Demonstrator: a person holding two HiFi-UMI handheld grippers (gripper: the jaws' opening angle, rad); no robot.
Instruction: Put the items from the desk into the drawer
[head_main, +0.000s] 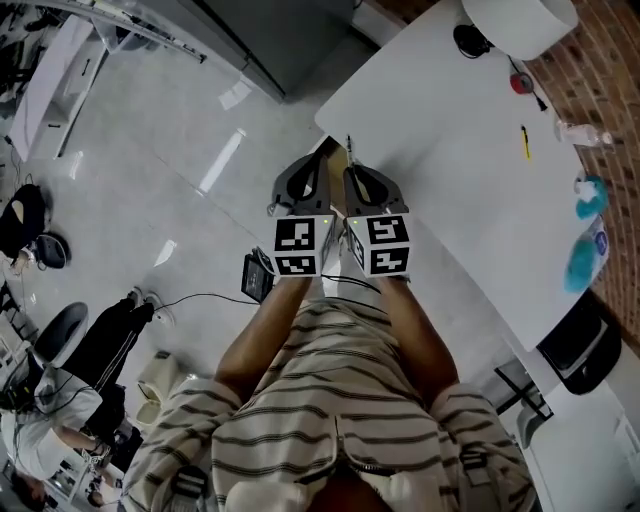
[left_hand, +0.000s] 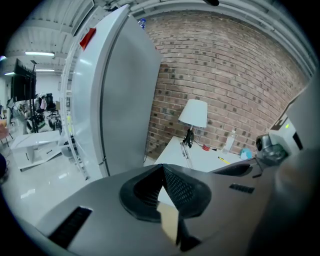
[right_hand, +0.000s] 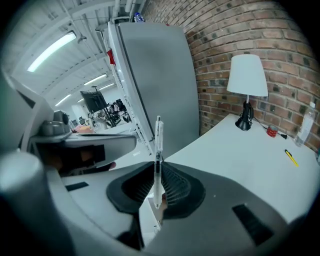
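Observation:
My right gripper (head_main: 352, 168) is shut on a clear pen (right_hand: 158, 142) that stands upright out of the jaws, its tip over the near corner of the white desk (head_main: 440, 160). The pen (head_main: 349, 150) also shows as a thin line in the head view. My left gripper (head_main: 318, 165) sits right beside it, jaws shut with nothing between them (left_hand: 163, 167). Further along the desk lie a yellow pen (head_main: 525, 142), a small red item (head_main: 520, 83), a clear bottle (head_main: 585, 133) and blue items (head_main: 588, 230). No drawer can be made out.
A white lamp (head_main: 520, 20) stands at the desk's far end against a brick wall (right_hand: 280, 40). A tall grey cabinet (left_hand: 117, 95) rises left of the desk. A black chair (head_main: 580, 350) is at the right. A black device with a cable (head_main: 257, 277) lies on the floor.

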